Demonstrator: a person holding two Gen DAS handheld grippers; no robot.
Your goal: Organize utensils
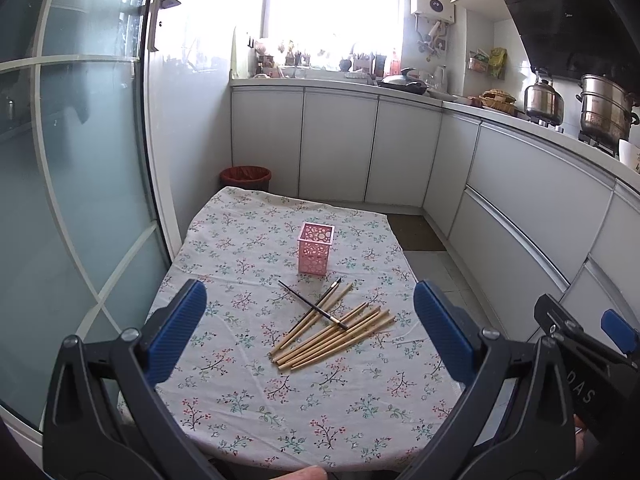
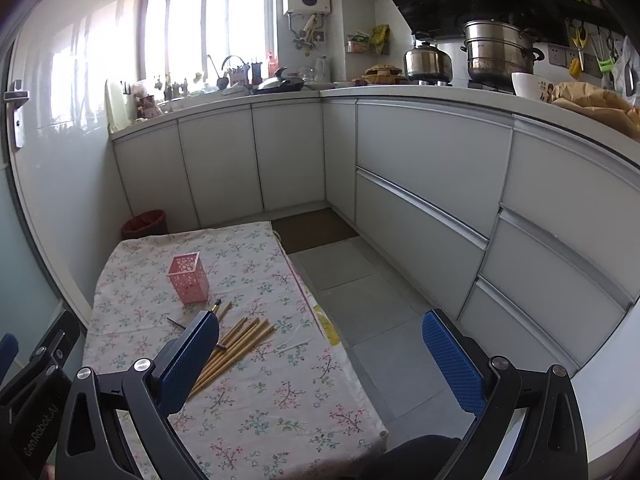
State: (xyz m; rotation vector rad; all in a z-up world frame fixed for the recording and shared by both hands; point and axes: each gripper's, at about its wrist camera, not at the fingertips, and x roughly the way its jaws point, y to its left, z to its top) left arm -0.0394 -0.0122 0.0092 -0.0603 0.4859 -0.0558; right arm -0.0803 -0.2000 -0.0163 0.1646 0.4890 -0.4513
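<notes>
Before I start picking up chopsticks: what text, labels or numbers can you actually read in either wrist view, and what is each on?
"DAS" – on the right gripper body, seen from the left wrist view.
"GenRobot.AI" – on the left gripper body, seen from the right wrist view.
Water heater display: too small to read.
White bowl print: blurred, unreadable.

Bright window (image 2: 208, 20) at 12 o'clock | white cabinets (image 2: 432, 184) wrapping 12 to 3 | grey tile floor (image 2: 360, 292) | frosted glass door (image 1: 72, 160) at 9
</notes>
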